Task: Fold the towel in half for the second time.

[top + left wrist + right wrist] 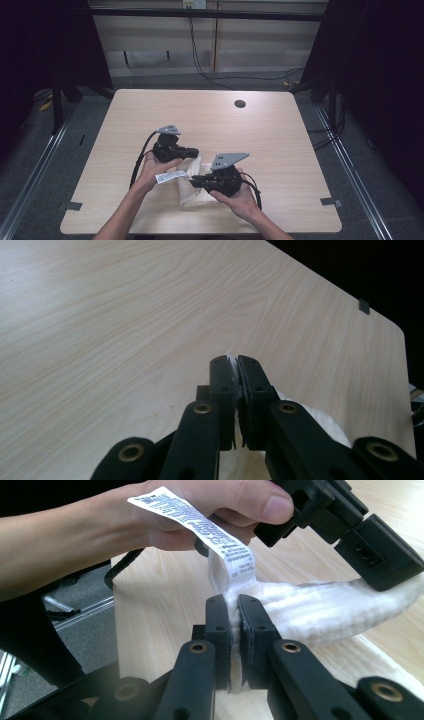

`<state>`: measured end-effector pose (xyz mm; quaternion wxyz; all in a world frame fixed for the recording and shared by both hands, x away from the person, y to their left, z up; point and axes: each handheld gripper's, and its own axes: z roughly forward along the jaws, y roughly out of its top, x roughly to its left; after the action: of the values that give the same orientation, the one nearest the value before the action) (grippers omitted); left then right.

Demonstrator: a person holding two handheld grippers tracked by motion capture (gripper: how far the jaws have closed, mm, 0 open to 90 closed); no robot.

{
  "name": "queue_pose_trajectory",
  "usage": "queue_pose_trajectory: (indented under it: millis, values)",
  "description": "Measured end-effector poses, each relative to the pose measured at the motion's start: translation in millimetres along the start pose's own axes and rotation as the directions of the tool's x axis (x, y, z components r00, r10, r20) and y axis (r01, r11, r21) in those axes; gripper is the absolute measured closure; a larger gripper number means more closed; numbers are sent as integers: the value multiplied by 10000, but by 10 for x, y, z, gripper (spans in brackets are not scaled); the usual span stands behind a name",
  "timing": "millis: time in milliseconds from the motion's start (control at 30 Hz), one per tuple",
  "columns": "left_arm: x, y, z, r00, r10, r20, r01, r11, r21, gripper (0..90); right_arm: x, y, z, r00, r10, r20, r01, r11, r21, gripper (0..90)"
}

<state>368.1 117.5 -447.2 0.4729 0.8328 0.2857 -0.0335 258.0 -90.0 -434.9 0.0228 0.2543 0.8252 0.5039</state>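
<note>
near the table's front edge (150,231), both grippers pinch the towel (192,192).

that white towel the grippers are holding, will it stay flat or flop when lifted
Probably floppy: the white towel sags in a curve between the right gripper and the left gripper, both shut on its edge. It looks light, since thin pinches carry it. Its fluffy pile likely grips well. The care label would dangle loosely.
</note>
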Motion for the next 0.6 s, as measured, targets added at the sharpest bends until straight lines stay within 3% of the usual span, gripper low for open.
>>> queue_pose_trajectory:
  millis: [367,600]
  values:
    - [-7,-53,173,9999,-144,77,141,9990,416,864,-48,-127,-26,9998,147,114,-149,9996,237,843]
    - [-16,-44,235,9996,-208,171,201,9992,360,864,-72,-174,-89,9994,274,213,-277,9995,150,841]
